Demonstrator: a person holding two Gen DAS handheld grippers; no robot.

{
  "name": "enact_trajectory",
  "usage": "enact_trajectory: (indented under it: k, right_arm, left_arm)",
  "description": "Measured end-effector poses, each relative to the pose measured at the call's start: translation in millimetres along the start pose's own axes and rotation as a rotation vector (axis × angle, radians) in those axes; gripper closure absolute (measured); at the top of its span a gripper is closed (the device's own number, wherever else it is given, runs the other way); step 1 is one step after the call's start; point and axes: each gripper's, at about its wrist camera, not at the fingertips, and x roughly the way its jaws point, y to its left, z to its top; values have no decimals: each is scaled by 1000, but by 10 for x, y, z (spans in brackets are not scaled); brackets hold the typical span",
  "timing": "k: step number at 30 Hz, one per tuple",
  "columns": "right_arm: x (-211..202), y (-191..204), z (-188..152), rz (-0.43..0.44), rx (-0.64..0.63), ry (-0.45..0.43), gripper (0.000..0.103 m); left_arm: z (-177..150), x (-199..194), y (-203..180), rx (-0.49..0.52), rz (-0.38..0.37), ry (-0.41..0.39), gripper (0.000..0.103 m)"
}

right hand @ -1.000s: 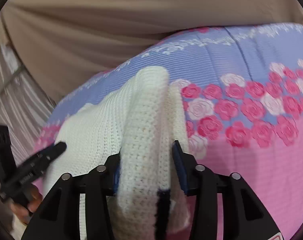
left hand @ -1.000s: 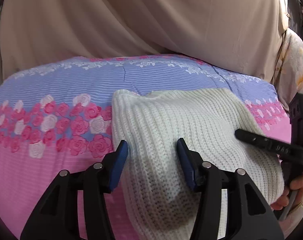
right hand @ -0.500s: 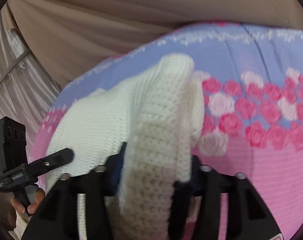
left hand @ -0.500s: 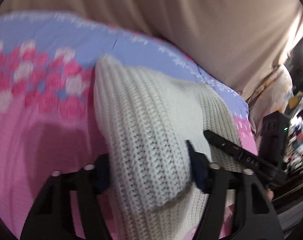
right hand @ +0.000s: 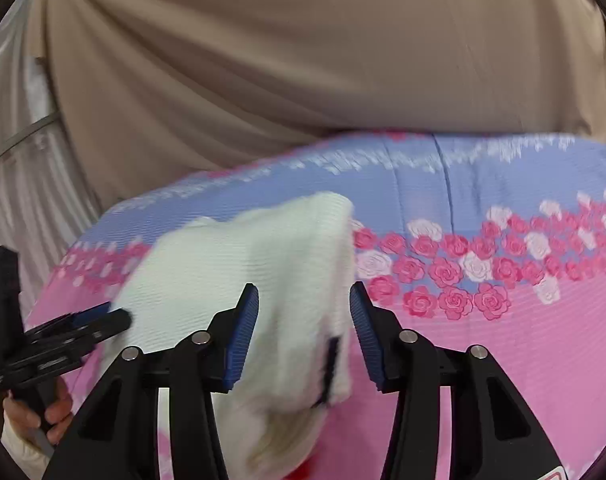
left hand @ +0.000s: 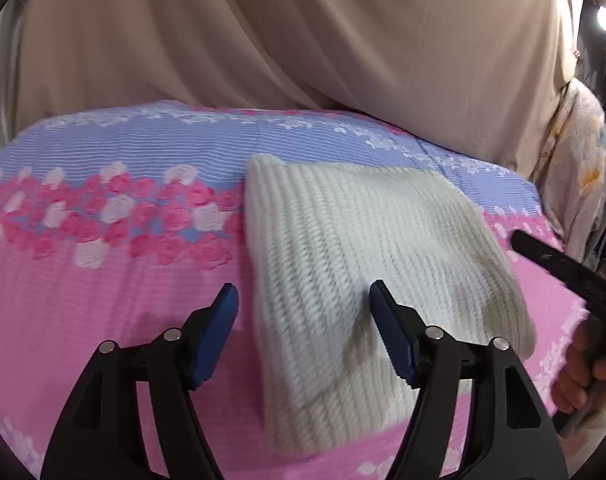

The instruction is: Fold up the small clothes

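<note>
A cream knitted garment (left hand: 367, 256) lies folded flat on the pink and blue flowered bedsheet (left hand: 103, 280). It also shows in the right wrist view (right hand: 263, 280), blurred, with a dark label near its right edge. My left gripper (left hand: 303, 304) is open, its blue pads straddling the garment's near left edge just above it. My right gripper (right hand: 303, 312) is open over the garment's right edge. Neither holds the cloth. The right gripper's black body (left hand: 563, 268) shows at the right of the left wrist view, and the left gripper's body (right hand: 63, 332) at the left of the right wrist view.
A beige curtain (left hand: 303, 40) hangs behind the bed. A floral cloth (left hand: 579, 168) hangs at the far right. The sheet (right hand: 503, 340) stretches right of the garment. Hands (left hand: 583, 364) grip the handles at the frame edges.
Both grippers have opened and let go of the garment, which has dropped from a raised fold to lying flat. Both grippers have drawn back slightly.
</note>
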Motion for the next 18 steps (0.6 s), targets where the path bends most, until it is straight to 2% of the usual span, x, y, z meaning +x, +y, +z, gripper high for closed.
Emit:
enact_trajectory:
  k: [2, 3, 6, 9, 13, 16, 18]
  right_arm:
    - [20, 152, -152, -34, -65, 35, 73]
    - [114, 218, -269, -106, -103, 64, 79]
    - [254, 241, -551, -267, -197, 79, 79]
    - [272, 291, -592, -312, -226, 79, 79]
    - [70, 258, -497, -237, -123, 61, 78]
    - [201, 143, -579, -230, -84, 133, 77]
    - [209, 65, -627, -188, -39, 128, 78]
  left_arm:
    - [-86, 57, -5, 9, 55, 45, 34]
    - [-157, 119, 5, 8, 91, 70, 34]
    - [-304, 158, 16, 5, 136, 93, 33]
    - [-415, 134, -28, 24, 179, 84, 33]
    - [-434, 72, -60, 20, 196, 82, 33]
    - [-473, 75, -12, -2, 180, 89, 33]
    - [-482, 67, -7, -14, 180, 85, 33]
